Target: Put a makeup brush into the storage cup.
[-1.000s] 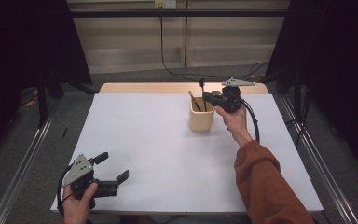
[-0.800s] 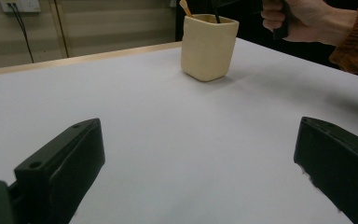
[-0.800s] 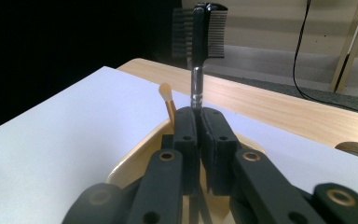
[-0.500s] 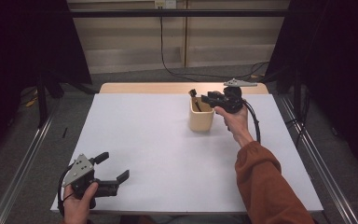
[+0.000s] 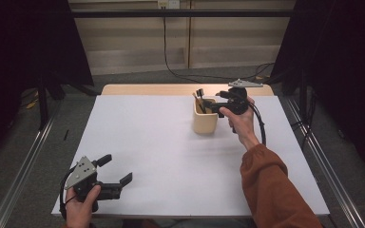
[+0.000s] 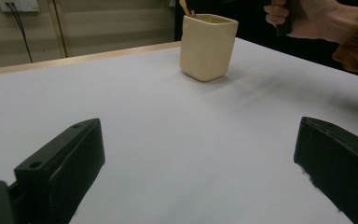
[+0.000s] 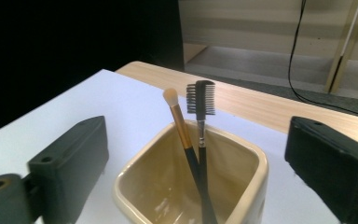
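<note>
change: since a second ago the right tongs have just been opening over the cup; the black-handled comb brush they were holding upright is now standing free in the cup, and nothing is lying between the jaws.
right tongs: spreading wide, gripping nothing, hovering just above the cup's rim with a jaw on either side of it in the right gripper view.
left tongs: gaping open and holding nothing, resting low near the front left corner of the table, well apart from the cup.
cup: a cream square ceramic holder sitting upright on the far right part of the white table, just beside the right hand.
comb brush: leaning in the cup, toothed head upward, crossing the other handle.
makeup brush: gold ferrule, pale tip, leaning in the cup and touching the comb brush.
handling: both brushes are looking light, thin and stiff, and smooth, so likely slipping; pinching mid-handle above the rim is seeming best, sparing the bristles. the cup is looking heavier, hard and breakable, and a sideways nudge could be tipping it.
</note>
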Motion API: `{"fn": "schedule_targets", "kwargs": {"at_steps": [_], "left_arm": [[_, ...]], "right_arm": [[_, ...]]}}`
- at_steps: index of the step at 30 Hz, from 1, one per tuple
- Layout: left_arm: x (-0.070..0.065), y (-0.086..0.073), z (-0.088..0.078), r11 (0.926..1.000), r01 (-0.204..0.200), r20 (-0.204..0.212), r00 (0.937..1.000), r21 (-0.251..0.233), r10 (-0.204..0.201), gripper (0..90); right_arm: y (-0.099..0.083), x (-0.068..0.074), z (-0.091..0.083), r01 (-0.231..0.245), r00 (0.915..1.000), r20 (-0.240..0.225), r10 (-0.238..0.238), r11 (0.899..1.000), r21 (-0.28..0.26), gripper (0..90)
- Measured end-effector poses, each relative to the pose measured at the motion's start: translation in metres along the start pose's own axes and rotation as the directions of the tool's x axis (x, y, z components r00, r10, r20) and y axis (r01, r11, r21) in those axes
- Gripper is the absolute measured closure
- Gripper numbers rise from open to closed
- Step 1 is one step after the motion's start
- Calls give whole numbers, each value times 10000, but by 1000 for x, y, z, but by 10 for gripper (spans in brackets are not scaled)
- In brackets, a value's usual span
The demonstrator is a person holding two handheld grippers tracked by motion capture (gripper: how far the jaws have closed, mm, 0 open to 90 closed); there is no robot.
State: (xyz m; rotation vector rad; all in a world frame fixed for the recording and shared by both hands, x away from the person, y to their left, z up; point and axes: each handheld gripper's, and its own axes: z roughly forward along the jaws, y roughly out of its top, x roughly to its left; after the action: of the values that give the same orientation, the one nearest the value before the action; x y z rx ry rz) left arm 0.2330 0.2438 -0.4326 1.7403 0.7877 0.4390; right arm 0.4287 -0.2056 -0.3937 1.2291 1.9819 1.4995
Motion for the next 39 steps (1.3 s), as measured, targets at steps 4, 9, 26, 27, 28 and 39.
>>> {"fn": "schedule_targets", "kwargs": {"at_steps": [4,9,26,27,28,39], "left_arm": [[0,0,0,10000,34,-14,10000,-18,-34,17],[-1,-1,-1,10000,-21,18,10000,-36,21,17],[-1,0,-1,10000,-46,-23,10000,-84,46,17],[-1,0,-2,10000,-51,-23,10000,-60,51,17],[-1,0,-2,10000,-32,-35,10000,-81,32,17],[1,1,-4,9997,-20,-179,9998,-229,16,17]], "right_arm": [[1,0,-6,-239,9996,173,241,9996,-117,27],[3,4,-11,-105,9999,74,107,9997,-240,17],[-3,12,-29,203,9998,4,-203,9976,-665,14],[-4,13,-30,235,9997,26,-234,9974,-675,14],[-4,13,-31,258,9997,65,-254,9974,-672,13],[-14,14,-44,212,9995,239,-193,9965,-809,10]]}}
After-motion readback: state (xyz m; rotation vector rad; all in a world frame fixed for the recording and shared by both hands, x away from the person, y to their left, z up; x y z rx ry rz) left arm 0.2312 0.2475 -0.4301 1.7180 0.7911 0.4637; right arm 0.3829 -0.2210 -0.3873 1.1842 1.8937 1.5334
